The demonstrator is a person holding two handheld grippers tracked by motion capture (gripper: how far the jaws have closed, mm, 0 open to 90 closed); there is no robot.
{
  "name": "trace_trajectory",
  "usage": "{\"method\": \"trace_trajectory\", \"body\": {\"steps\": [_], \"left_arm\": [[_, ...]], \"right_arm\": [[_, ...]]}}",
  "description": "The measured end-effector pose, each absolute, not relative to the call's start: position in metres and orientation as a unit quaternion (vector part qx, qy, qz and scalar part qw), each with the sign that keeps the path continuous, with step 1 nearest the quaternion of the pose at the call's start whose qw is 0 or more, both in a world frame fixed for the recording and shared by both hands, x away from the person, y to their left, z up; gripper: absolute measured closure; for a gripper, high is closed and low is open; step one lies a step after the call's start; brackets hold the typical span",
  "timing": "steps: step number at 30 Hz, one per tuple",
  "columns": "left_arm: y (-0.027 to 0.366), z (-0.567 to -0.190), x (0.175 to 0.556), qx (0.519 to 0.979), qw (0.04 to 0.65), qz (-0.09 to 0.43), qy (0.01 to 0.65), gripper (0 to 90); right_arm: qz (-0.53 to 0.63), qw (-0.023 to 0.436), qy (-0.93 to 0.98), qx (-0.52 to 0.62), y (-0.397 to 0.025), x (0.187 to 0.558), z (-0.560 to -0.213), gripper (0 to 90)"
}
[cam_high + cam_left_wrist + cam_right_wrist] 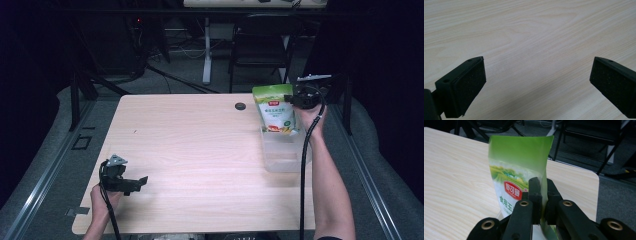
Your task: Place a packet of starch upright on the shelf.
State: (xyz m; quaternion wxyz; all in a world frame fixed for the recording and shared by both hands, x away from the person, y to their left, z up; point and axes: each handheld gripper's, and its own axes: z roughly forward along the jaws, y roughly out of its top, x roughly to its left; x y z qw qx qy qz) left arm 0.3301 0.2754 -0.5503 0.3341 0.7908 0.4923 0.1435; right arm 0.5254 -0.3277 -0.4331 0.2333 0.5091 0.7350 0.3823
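our right gripper (540,195) has its black jaws pinched on the edge of a green and white stand-up plastic pouch with a red label (517,172). we hold the pouch upright just above a clear plastic rectangular tub (282,152), which sits near the right edge of the pale wood-grain table (200,145). our left gripper (536,85) has its padded jaws spread wide with nothing between them, hovering low over the bare tabletop near the front left corner.

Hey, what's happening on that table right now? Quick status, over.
Right gripper shut on green pouch, held upright over clear tub. Left gripper open, idle near table front edge. Nothing in the way.
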Motion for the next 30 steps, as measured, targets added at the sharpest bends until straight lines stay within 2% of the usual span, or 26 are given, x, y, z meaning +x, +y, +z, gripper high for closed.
{"method": "trace_trajectory", "body": {"steps": [7, 12, 15, 16, 18, 20, 21, 24, 30], "left_arm": [[0.275, -0.55, 0.33, 0.791, 0.334, 0.143, 0.492, 0.4], [0.276, -0.55, 0.33, 0.79, 0.334, 0.144, 0.494, 0.3], [0.275, -0.55, 0.33, 0.79, 0.334, 0.144, 0.492, 0.4], [0.275, -0.55, 0.329, 0.79, 0.335, 0.145, 0.492, 0.4], [0.275, -0.55, 0.33, 0.791, 0.334, 0.144, 0.492, 0.3], [0.275, -0.55, 0.33, 0.791, 0.334, 0.144, 0.492, 0.4], [0.275, -0.55, 0.33, 0.791, 0.335, 0.144, 0.492, 0.4], [0.274, -0.55, 0.33, 0.791, 0.335, 0.145, 0.491, 0.4], [0.273, -0.549, 0.329, 0.792, 0.335, 0.145, 0.489, 0.4]], "right_arm": [[0.375, 0.236, 0.713, 0.544, -0.334, 0.526, -0.439, 84.4], [0.374, 0.238, 0.705, 0.553, -0.337, 0.525, -0.439, 77.4], [0.369, 0.241, 0.701, 0.561, -0.338, 0.524, -0.437, 63.3], [0.365, 0.24, 0.698, 0.568, -0.341, 0.523, -0.435, 51.9], [0.366, 0.237, 0.698, 0.569, -0.343, 0.522, -0.435, 49.5], [0.374, 0.23, 0.695, 0.57, -0.346, 0.518, -0.433, 42.4], [0.378, 0.224, 0.693, 0.572, -0.347, 0.516, -0.431, 35.0], [0.377, 0.213, 0.7, 0.568, -0.349, 0.51, -0.426, 26.7], [0.389, 0.182, 0.714, 0.553, -0.346, 0.494, -0.411, 15.7]]}}
